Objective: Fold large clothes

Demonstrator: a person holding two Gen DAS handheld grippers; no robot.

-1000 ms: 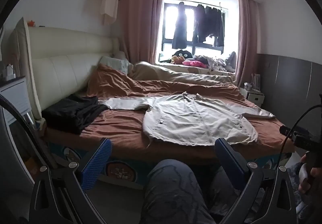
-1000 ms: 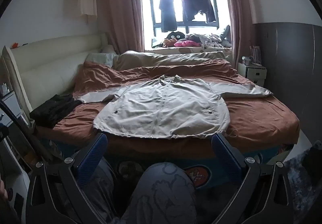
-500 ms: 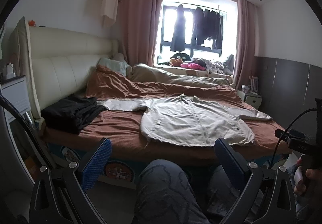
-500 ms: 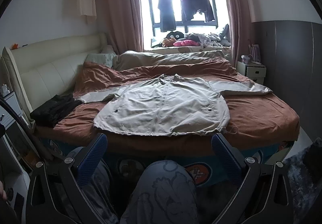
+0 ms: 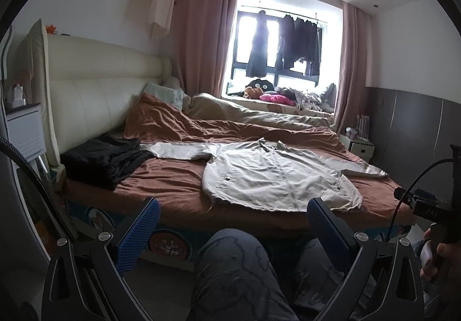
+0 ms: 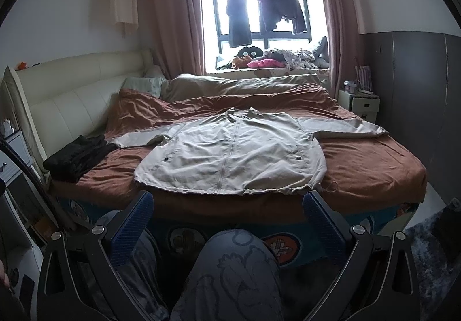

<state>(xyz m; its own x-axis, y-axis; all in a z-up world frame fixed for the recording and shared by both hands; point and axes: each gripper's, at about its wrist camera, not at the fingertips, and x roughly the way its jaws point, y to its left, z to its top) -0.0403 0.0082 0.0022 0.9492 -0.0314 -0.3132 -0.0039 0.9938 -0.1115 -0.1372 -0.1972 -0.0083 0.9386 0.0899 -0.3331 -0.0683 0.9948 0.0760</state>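
The beige jacket [image 6: 230,154] lies flat, front up, zipper closed, sleeves spread, on the brown bedspread [image 6: 368,165] near the bed's front edge. A dark garment [image 6: 76,154] lies beside its left sleeve. The left gripper [image 5: 232,223] and right gripper [image 6: 227,211] hover before the bed, jaws wide apart, empty.

Beige zip-front jacket [image 6: 230,154], spread flat and face up on rust-brown bedsheet [image 6: 368,165]; zip closed, both sleeves extended left and right, hem near, collar far.
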